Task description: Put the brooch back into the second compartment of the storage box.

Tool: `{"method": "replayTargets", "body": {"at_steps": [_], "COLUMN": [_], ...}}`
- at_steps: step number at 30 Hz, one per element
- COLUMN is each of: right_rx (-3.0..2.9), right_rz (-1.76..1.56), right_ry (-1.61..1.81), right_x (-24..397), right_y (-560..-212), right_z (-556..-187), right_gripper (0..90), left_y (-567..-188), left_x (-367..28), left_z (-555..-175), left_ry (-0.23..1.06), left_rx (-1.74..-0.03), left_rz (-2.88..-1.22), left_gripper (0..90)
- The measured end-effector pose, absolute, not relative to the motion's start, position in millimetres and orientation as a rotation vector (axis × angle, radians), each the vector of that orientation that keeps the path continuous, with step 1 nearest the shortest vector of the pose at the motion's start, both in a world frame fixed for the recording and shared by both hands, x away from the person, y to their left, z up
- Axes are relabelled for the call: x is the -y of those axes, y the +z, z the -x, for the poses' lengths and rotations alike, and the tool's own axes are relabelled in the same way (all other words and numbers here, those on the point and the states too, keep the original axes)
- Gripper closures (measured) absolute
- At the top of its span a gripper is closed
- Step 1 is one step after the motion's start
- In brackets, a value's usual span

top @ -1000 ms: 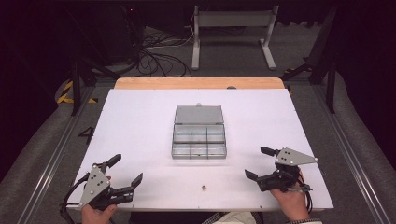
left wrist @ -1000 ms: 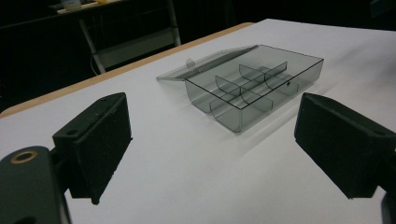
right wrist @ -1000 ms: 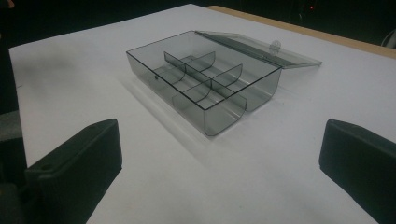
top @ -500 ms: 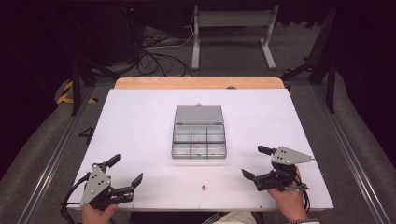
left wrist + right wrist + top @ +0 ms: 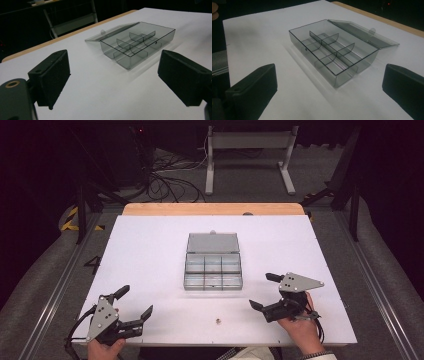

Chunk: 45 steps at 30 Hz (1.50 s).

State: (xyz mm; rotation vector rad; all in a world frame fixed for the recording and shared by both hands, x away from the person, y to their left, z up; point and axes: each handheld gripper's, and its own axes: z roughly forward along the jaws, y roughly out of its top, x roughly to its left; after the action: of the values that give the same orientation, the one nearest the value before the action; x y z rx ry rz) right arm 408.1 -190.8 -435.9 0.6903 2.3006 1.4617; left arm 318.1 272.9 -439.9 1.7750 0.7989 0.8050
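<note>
One clear divided box (image 5: 213,270), lid hinged open toward 12 o'clock, on the counter (image 5: 150,250); left hand-held gripper (image 5: 135,304) and right hand-held gripper (image 5: 260,291) both spread wide, empty.

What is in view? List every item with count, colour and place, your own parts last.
Clear smoky plastic compartment box: one, grey-tinted, table centre, six compartments, nothing visible inside.
Hinged clear lid: one, open, lying flat behind the box.
Small round object: one, brownish, near front edge; too small to identify.
White table top: one, wooden strip along far edge.
Metal stand: one, pale, floor beyond table.
Cables: a tangle, black, floor beyond table.
Left tool: black, open, front left.
Right tool: black, open, front right.
</note>
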Motion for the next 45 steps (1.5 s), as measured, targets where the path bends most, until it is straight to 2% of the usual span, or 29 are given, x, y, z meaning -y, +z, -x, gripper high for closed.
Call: {"method": "replayTargets", "body": {"at_steps": [26, 45], "right_rx": [-2.387, -2.485], "right_rz": [-0.565, -0.500], "right_ry": [1.469, 1.473], "right_x": [140, 117], "right_y": [-428, -426], "right_z": [-419, -421], "right_gripper": [0.4, 0.6], "left_y": [-440, -440], "left_x": [-273, -273], "left_z": [-318, -318], "left_ry": [0.813, 0.815], "left_rx": [-0.795, -0.795], "left_rz": [-1.791, -1.796], "left_gripper": [11.7, 11.8]}}
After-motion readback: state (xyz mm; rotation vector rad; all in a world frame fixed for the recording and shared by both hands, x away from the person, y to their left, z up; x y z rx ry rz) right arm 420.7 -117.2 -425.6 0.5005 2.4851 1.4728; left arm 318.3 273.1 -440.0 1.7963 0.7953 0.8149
